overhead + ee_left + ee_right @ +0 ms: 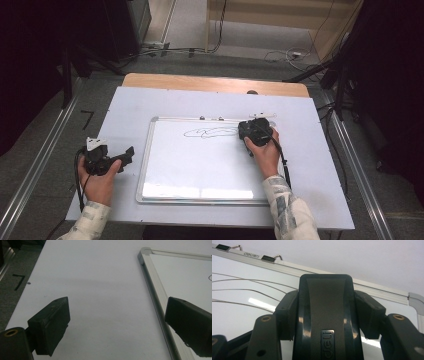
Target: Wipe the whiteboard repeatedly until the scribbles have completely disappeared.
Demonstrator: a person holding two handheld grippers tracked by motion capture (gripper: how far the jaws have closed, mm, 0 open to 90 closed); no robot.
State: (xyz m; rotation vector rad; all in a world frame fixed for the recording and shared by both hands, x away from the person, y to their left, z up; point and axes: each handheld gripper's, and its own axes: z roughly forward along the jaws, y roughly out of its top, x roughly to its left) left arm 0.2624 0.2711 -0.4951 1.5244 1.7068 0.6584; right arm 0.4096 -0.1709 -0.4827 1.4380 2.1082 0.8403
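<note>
- Right now, an eraser (325, 320) is being clamped betw. the jaws of the R gripper (256, 131); in the right gripper view the dark eraser w/ its "deli" label is being pressed on both sides by the pads.
- R gripper is being held over the top-right part of the whiteboard (150, 165), w/ the eraser at the right end of the scribble (210, 132), seen from the high view. Whether the eraser is touching the board surface cannot be told.
- Whiteboard is lying flat on the light sheet (310, 165) covering the table (210, 82), framed in metal; two clips (268, 258) are being shown on its top rail in the right gripper view.
- Thin curved lines of the scribble (244, 287) are being seen to the left of the eraser in that view.
- L gripper (122, 157) is being held just left of the whiteboard, over the sheet, jaws wide apart, nothing betw. them.
- In the left gripper view, the board's frame (155, 295) is running beside the right-hand jaw.
- Both grippers are being held by hands coming in from the near edge, well apart from each other.
</note>
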